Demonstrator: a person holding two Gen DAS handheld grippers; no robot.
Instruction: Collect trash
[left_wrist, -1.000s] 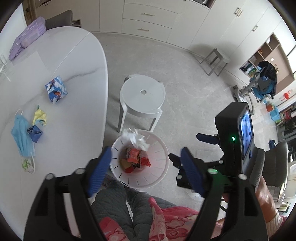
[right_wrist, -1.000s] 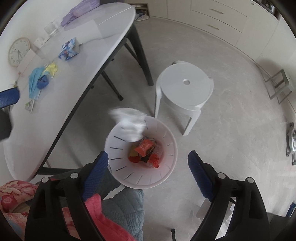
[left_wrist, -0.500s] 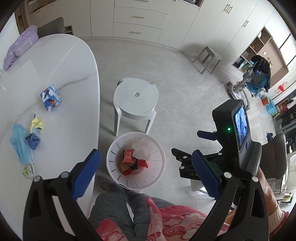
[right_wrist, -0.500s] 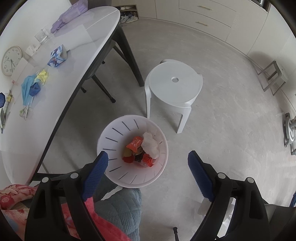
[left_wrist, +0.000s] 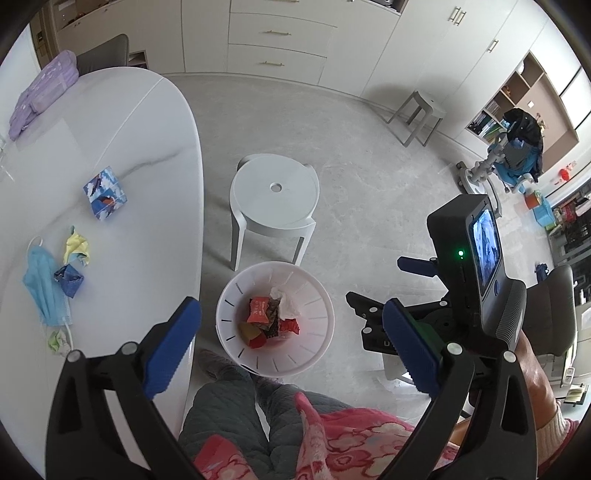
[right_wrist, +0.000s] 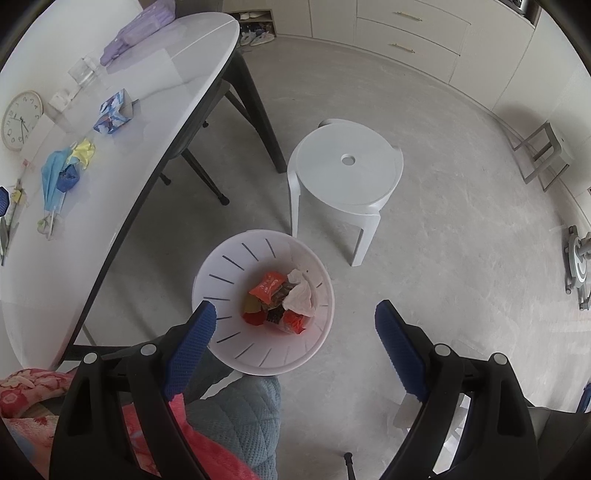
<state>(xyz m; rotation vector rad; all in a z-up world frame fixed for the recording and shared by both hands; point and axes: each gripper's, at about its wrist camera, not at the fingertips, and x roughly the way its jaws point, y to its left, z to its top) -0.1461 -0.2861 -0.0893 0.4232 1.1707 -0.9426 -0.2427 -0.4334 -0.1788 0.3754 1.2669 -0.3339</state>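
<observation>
Left wrist view: left tongs (left_wrist: 291, 343) gape empty above the bin (left_wrist: 225, 295); right tongs (right_wrist: 295, 343) likewise. Remaining trash, mask (left_wrist: 40, 284) and wrappers (left_wrist: 70, 280), lies near the desk's (left_wrist: 147, 184) front edge; approach low, pinch one piece cleanly.

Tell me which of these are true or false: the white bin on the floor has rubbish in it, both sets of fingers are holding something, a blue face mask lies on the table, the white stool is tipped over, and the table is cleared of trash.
1. The white bin has rubbish in it. True: wrappers and a crumpled tissue lie inside.
2. Both sets of fingers hold something. False: the left gripper and the right gripper are open with nothing between their fingers.
3. A blue face mask lies on the table. True.
4. The white stool is tipped over. False: it stands upright beside the bin.
5. The table is cleared of trash. False: the mask, a yellow scrap and a blue scrap remain.
</observation>
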